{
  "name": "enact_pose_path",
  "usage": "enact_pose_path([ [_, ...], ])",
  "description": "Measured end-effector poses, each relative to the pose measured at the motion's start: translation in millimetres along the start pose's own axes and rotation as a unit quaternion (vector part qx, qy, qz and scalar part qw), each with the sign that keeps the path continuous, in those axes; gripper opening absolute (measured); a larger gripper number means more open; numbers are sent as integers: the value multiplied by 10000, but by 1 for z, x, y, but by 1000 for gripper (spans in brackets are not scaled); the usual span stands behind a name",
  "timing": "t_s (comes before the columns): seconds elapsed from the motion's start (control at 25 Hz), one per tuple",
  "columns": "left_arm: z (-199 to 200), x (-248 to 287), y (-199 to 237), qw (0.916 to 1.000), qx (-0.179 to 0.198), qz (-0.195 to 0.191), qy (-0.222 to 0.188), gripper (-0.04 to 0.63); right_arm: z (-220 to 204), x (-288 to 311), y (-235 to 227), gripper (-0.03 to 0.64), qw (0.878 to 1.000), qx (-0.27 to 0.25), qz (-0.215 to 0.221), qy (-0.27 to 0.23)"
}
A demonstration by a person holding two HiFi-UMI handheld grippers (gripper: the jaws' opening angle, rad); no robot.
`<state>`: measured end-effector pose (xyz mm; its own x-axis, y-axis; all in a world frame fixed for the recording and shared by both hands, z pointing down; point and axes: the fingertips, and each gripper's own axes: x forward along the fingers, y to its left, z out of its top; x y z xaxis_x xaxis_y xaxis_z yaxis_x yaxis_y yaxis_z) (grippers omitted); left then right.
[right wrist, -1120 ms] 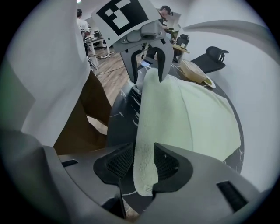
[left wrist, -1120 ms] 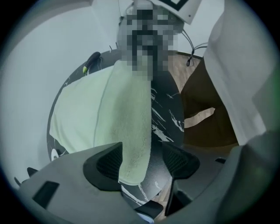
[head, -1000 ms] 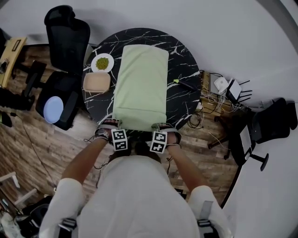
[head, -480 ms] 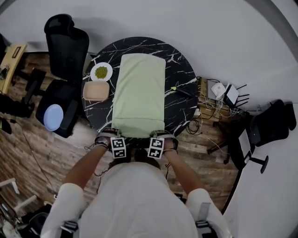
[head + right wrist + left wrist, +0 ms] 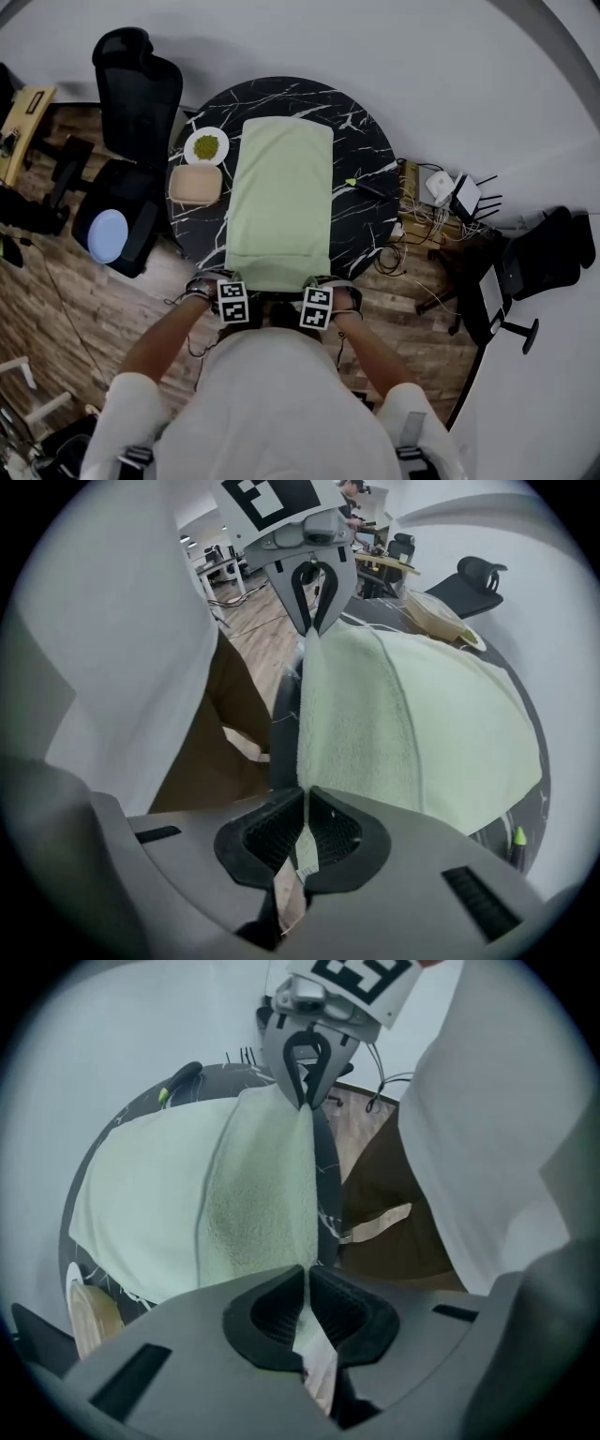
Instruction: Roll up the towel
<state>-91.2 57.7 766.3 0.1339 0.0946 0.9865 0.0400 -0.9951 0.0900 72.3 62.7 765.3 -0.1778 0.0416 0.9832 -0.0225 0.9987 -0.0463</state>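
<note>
Inside left claw (image 5: 306, 1277), right claw (image 5: 306, 801), towel (image 5: 279, 187) corners

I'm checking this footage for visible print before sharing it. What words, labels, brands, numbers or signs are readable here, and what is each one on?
No readable words or numbers in any view.
Marker cubes: black-and-white square patterns only, no letters.
Tag on the towel: too blurred to read any print.
Plate and table: no print visible.
</note>
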Motion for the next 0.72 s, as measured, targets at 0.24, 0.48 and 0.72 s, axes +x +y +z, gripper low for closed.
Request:
enact_pose_path([
  [0.24, -2, -7, -66, 9937, 178, -1103, -96, 14, 3, -5, 78, 8, 9895, 378, 1391, 42],
  [0.48, 0, -8, -113, 9817, 215, -1888, -109, 14, 2, -14, 116, 8, 9722, 362, 2306, 209],
  [0.72, 1, -27, -71, 9880, 62, -1522, -244, 14, -4, -40, 68, 8, 9788, 743, 1905, 79],
])
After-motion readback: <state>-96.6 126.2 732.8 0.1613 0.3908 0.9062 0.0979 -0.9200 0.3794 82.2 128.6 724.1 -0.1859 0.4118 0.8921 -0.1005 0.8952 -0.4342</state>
